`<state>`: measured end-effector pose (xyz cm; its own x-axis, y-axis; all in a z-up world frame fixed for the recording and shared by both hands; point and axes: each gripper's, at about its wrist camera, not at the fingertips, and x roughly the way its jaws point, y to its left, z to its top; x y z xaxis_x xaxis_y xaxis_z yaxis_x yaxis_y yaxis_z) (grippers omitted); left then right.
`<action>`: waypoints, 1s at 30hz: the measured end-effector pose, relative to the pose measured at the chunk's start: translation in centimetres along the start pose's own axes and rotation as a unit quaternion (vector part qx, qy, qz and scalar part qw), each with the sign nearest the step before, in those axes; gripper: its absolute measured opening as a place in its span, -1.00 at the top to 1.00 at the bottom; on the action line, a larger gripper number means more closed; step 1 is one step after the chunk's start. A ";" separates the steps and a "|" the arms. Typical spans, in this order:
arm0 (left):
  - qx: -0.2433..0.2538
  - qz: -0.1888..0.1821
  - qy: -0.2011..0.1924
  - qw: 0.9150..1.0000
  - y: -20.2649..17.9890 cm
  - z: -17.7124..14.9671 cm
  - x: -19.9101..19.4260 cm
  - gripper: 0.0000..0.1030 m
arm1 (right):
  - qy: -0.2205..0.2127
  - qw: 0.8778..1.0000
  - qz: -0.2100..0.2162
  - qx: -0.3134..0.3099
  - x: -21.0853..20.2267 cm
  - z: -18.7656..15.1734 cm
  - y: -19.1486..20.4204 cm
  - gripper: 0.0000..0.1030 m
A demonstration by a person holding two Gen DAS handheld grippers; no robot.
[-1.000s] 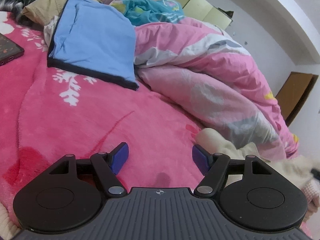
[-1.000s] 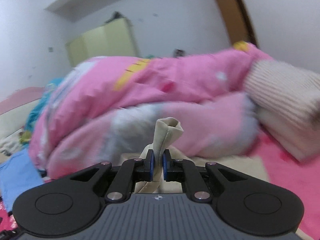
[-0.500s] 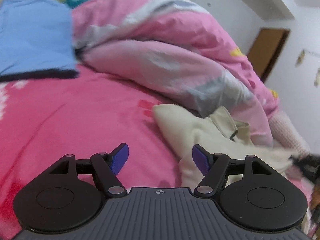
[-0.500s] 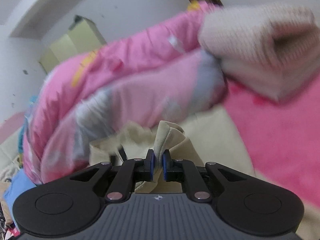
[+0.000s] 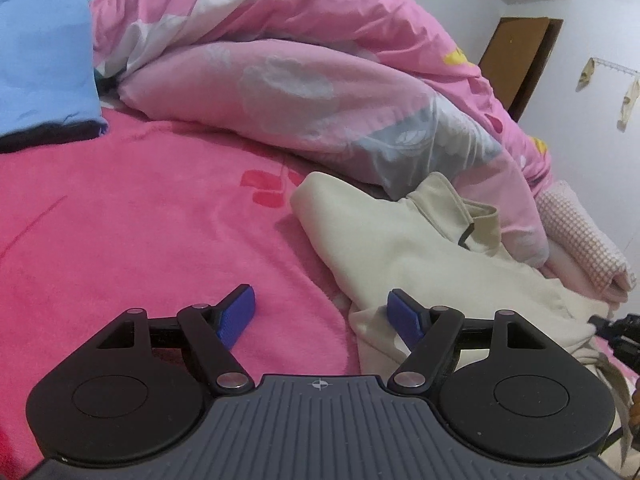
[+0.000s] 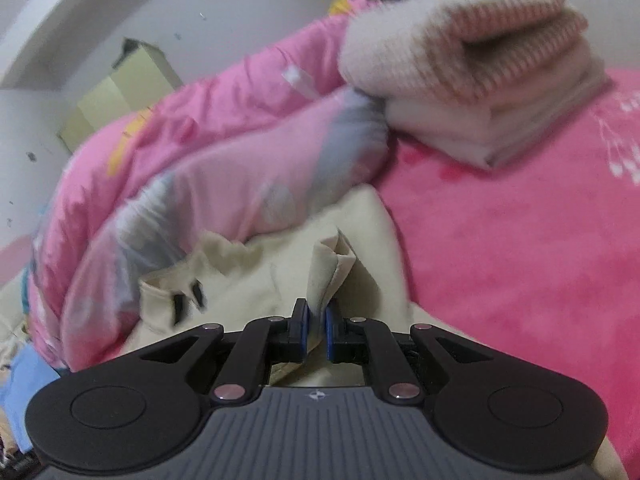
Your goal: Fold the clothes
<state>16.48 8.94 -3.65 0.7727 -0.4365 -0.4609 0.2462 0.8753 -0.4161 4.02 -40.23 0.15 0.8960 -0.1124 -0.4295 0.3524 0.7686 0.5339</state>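
Observation:
A cream garment lies crumpled on the pink blanket, against the foot of a pink quilt. My left gripper hovers over the blanket at the garment's near edge; its jaws are opening and nothing is between them, though the right blue pad is over the cloth. In the right wrist view the same cream garment spreads below, and my right gripper is shut on a bunched fold of it that sticks up between the pads. The dark tip of the right gripper shows at the left wrist view's right edge.
The rumpled pink quilt bounds the far side. A folded blue garment lies at far left. A folded cream and pink knit stack sits on the blanket at right, also seen as a knit stack. A brown door is behind.
The left gripper has swung right from the blue garment towards the cream one, which is now at its right pad. The right gripper has come down with the cream fold and rolled.

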 end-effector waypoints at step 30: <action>-0.143 -0.117 0.076 0.980 4.5 6.9 9.1 0.91 | 0.118 0.893 0.196 -0.387 1.5 -12.9 24.3 0.26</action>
<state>28.64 10.29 -4.34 0.6131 -0.6629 -0.4296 0.2148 0.6633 -0.7169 10.49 -13.62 3.09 0.7954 0.3257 -0.5111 -0.3498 0.9354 0.0516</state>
